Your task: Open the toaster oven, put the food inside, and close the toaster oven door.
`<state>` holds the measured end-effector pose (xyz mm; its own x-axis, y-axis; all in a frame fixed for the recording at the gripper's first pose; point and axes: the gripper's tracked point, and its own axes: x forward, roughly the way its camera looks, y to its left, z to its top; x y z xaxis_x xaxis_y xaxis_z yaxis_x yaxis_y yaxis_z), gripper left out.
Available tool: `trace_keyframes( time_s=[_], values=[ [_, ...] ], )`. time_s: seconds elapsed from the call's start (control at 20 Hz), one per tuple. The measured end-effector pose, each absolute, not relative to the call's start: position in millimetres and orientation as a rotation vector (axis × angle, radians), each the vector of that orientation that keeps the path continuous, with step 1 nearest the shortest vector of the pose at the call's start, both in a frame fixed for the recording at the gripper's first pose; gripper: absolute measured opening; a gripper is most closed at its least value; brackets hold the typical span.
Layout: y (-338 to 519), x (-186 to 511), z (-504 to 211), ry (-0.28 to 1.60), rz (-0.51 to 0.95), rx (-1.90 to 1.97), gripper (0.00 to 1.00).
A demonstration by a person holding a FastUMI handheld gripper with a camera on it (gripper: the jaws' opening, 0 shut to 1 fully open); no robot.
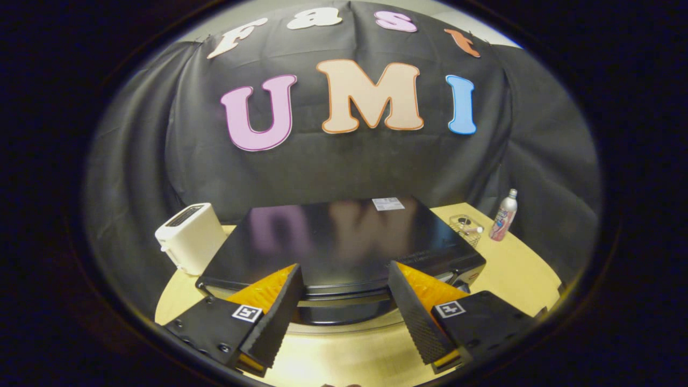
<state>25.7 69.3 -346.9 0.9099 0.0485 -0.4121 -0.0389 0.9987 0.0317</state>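
Oven (pixel 338 242) sits on table (pixel 516 269), just ahead of our gripper (pixel 344 279); fingers spread wide, grasping nothing. We judge door shut. Risk: fingers slip off handle, or pull drags oven toward toaster (pixel 191 236).

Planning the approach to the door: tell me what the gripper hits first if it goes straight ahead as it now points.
The gripper is open, nothing between its fingers. Straight ahead it would likely first meet the front upper edge of the black toaster oven, about at the door's top. Depth is hard to judge, but the oven looks close.
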Motion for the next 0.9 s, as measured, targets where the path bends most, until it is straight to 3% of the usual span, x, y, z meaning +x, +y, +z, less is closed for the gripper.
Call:
trace_keyframes(
  time_s=[0.6, 0.9],
  values=[
    [58.7, -20.5, -352.8, 0.457, 0.056, 0.035, 1.0],
    [47.5, -77.9, -373.7, 0.529, 0.042, 0.026, 1.0]
  ],
)
